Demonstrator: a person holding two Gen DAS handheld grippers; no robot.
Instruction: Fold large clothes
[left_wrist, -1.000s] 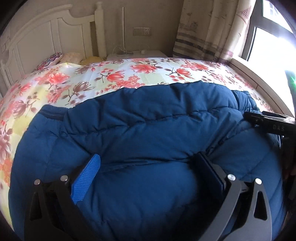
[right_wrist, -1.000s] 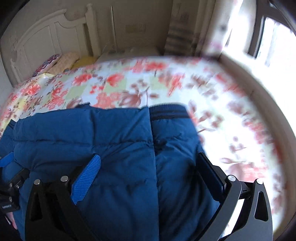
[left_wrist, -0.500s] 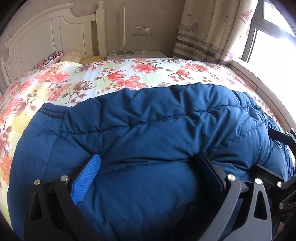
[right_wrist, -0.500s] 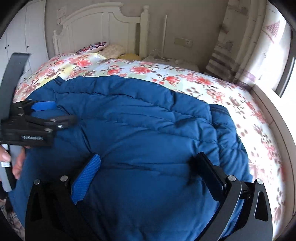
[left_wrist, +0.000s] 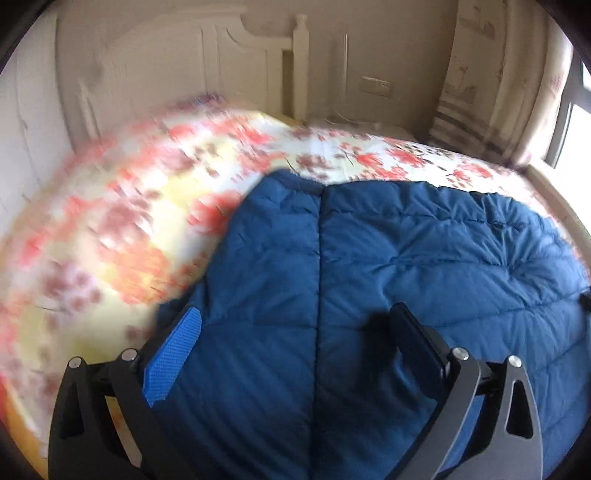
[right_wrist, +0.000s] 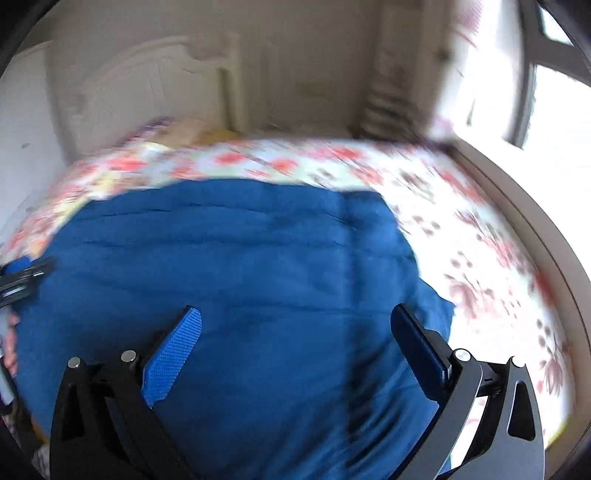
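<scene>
Only my right view catches the left gripper (right_wrist: 22, 277) at nine o'clock; blue jacket (left_wrist: 406, 258) beneath both spread-apart tools, right gripper (right_wrist: 295, 328) unloaded.

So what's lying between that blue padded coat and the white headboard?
Only the floral bedspread, in both wrist views; the right wrist view also shows blurred pillows by the headboard, beyond the blue coat.
</scene>
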